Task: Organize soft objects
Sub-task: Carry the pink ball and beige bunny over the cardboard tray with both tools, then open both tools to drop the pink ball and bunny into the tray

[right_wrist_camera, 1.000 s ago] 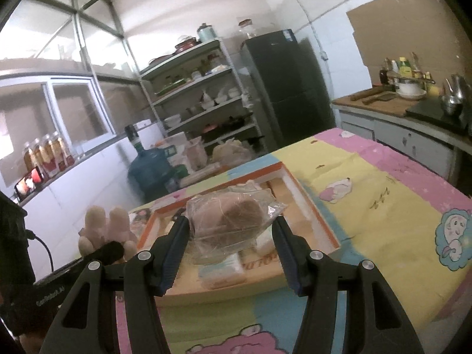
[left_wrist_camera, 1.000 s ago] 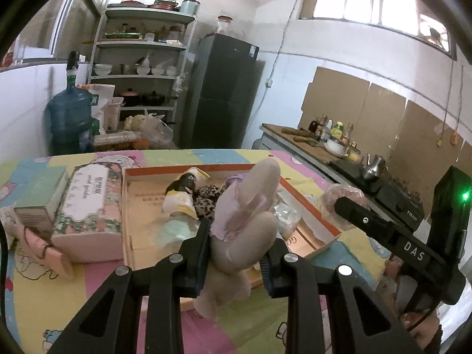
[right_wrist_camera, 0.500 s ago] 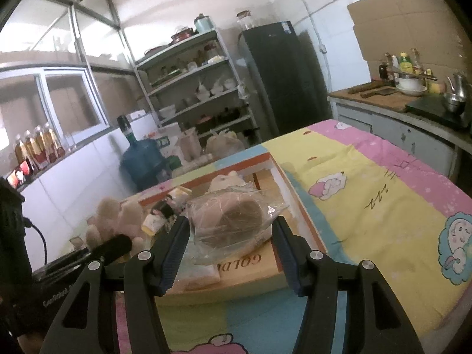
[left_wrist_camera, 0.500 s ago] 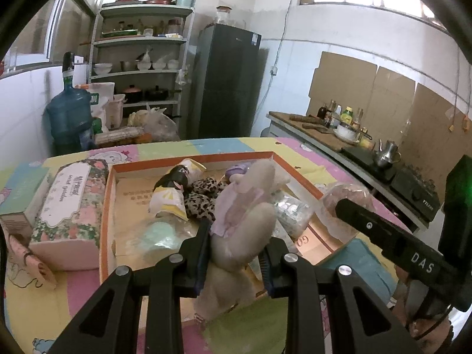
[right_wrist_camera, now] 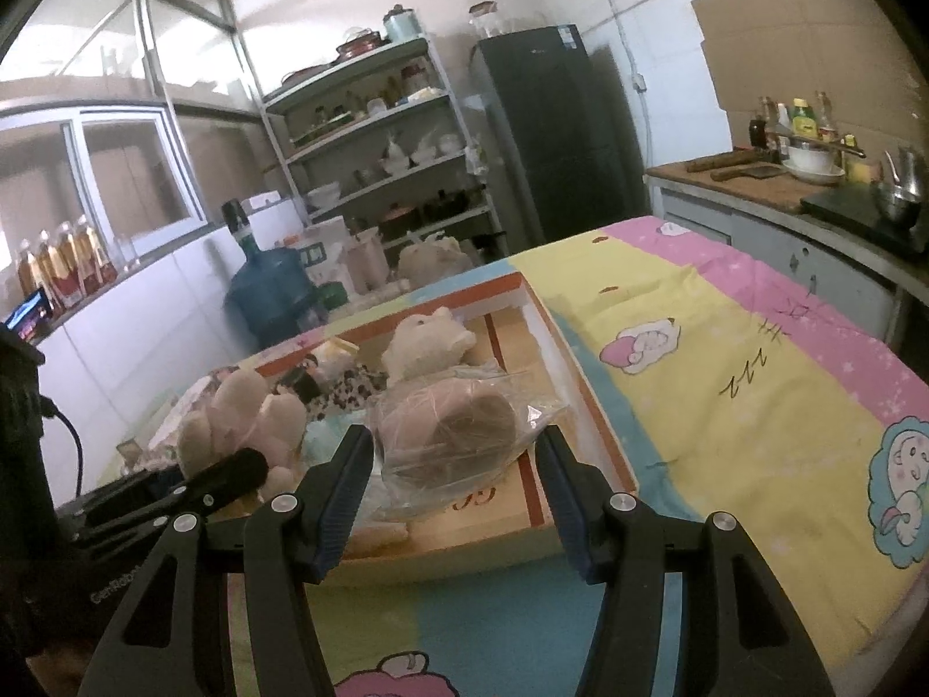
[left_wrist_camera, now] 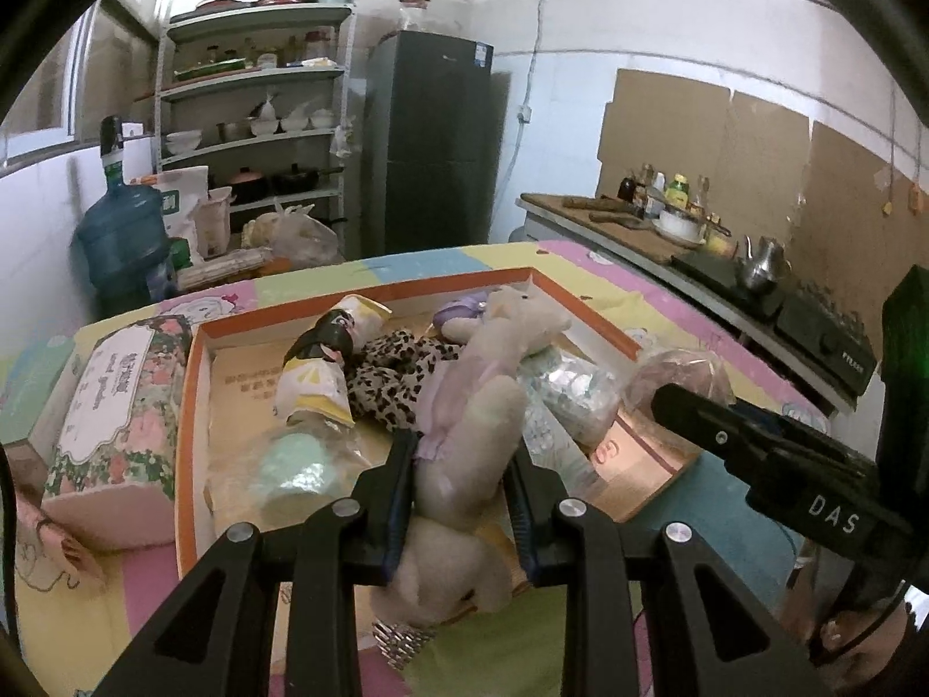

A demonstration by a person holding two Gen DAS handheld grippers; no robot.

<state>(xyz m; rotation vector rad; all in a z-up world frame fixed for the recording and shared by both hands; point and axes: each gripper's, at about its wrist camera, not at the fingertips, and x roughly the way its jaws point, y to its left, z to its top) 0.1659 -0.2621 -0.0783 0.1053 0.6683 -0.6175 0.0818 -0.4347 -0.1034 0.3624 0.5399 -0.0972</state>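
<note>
My left gripper (left_wrist_camera: 461,453) is shut on a beige plush toy in a lilac dress (left_wrist_camera: 470,424), held over the front of the orange-rimmed cardboard tray (left_wrist_camera: 188,383); the toy also shows in the right wrist view (right_wrist_camera: 244,418). My right gripper (right_wrist_camera: 453,453) stands wide around a pink-brown soft thing in a clear plastic bag (right_wrist_camera: 453,424) over the tray's near right part (right_wrist_camera: 580,395); whether its pads press the bag is unclear. The bag also shows in the left wrist view (left_wrist_camera: 679,372). The tray holds a leopard-print cloth (left_wrist_camera: 395,377), a yellow-white pouch (left_wrist_camera: 313,383) and a white plush (right_wrist_camera: 424,342).
A floral tissue box (left_wrist_camera: 116,401) lies left of the tray on the cartoon-print tablecloth (right_wrist_camera: 726,383). A blue water jug (left_wrist_camera: 122,244), shelves (left_wrist_camera: 255,116) and a dark fridge (left_wrist_camera: 435,145) stand behind. A counter with a stove (left_wrist_camera: 813,319) runs along the right.
Both grippers have moved forward and lower over the tray. The plush toy has tipped down towards the tray's contents. The bagged thing is now over the tray's near right part.
</note>
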